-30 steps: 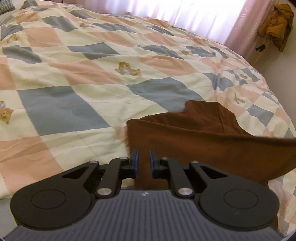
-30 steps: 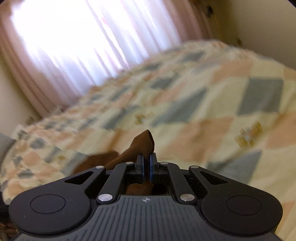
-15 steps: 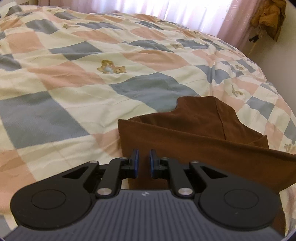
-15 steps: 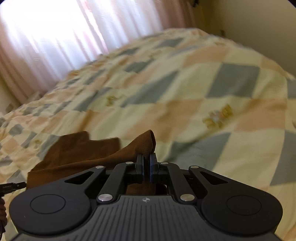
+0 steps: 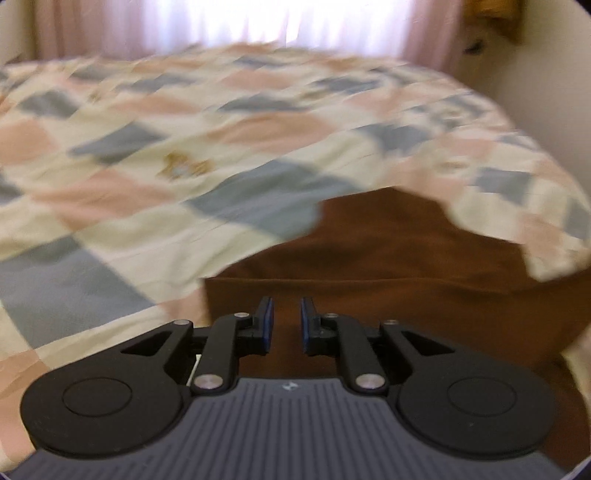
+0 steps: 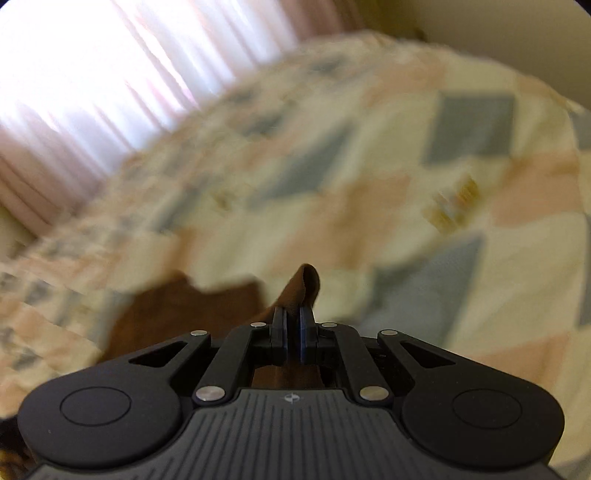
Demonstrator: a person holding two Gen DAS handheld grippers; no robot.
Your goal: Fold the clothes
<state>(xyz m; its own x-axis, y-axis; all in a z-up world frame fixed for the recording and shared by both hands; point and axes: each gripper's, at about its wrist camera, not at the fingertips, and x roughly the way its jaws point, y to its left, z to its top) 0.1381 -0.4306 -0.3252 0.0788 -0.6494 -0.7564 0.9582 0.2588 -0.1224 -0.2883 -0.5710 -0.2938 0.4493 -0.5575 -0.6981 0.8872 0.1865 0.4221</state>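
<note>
while the left wrist view looks across the brown garment (image 5: 399, 266) spread from its centre to 4 o'clock on the checked quilt (image 5: 110, 229), it gives the only broad look at that cloth: a flat upper layer with a notched far edge toward 12 o'clock and a straight folded edge running just beyond the fingertips. the left gripper (image 5: 283, 325) sits at 6 o'clock, its blue-faced pads a narrow gap apart with brown fabric showing between and under them; whether they pinch it cannot be told from this angle. only this view catches the tan coat (image 5: 495, 18) hanging at 1 o'clock beside the pink curtains (image 5: 258, 22). the right wrist view shows what the other hides: the right gripper (image 6: 292, 328) with its pads drawn together on a corner of the garment (image 6: 184, 314), a rolled tip poking up past them toward 12 o'clock, the rest trailing off to 9 o'clock over the blurred quilt (image 6: 406, 177). bright curtains (image 6: 92, 74) fill its 10 o'clock.
</note>
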